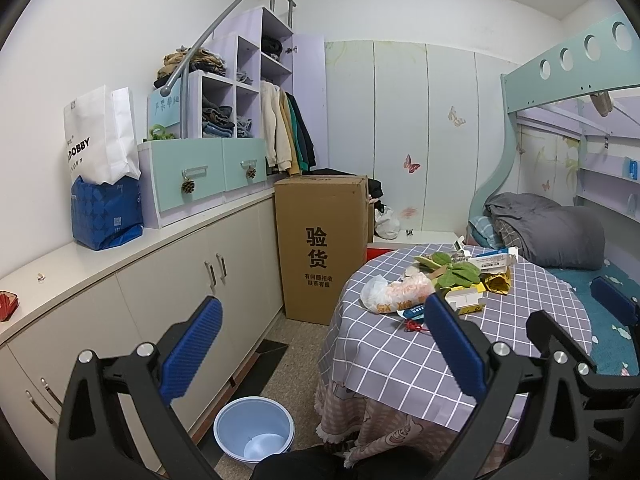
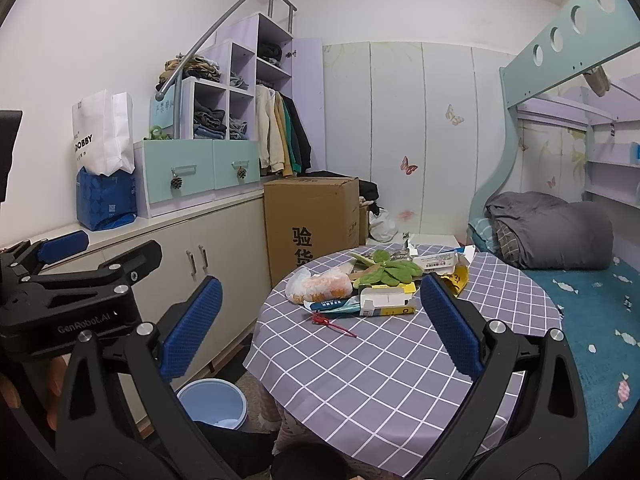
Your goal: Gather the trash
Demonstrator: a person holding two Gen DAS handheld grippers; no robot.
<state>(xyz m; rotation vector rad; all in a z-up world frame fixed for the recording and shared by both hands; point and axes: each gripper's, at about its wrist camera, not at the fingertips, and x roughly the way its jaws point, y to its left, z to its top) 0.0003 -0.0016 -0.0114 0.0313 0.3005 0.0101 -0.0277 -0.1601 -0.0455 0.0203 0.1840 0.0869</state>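
Small and crowded, the bedroom has a bunk bed on the right, pale cupboards along the left wall, and a round bench with a grey checked cloth [image 2: 384, 364] in the middle. All the trash lies in one heap on the far part of this bench: a crumpled clear plastic bag with orange contents [image 2: 318, 286], wilted green leaves [image 2: 394, 270], an opened white and yellow carton [image 2: 388, 300], a flat teal packet [image 2: 334, 306], a white printed carton [image 2: 440, 262], a torn yellow wrapper [image 2: 460, 278] and a thin red twist tie [image 2: 332, 322] lying nearest. An empty light blue plastic bin [image 1: 254, 428] stands on the floor just beside the bench, at its left. The left gripper [image 1: 320, 344] and the right gripper [image 2: 320, 328] both hover near the front edge of the bench, their jaws spread wide and holding nothing. I judge that collecting has not yet begun; this is the approach step. The next move probably calls for reaching forward to one item, perhaps the plastic bag, pinching it firmly, then carrying it over the bin and releasing.
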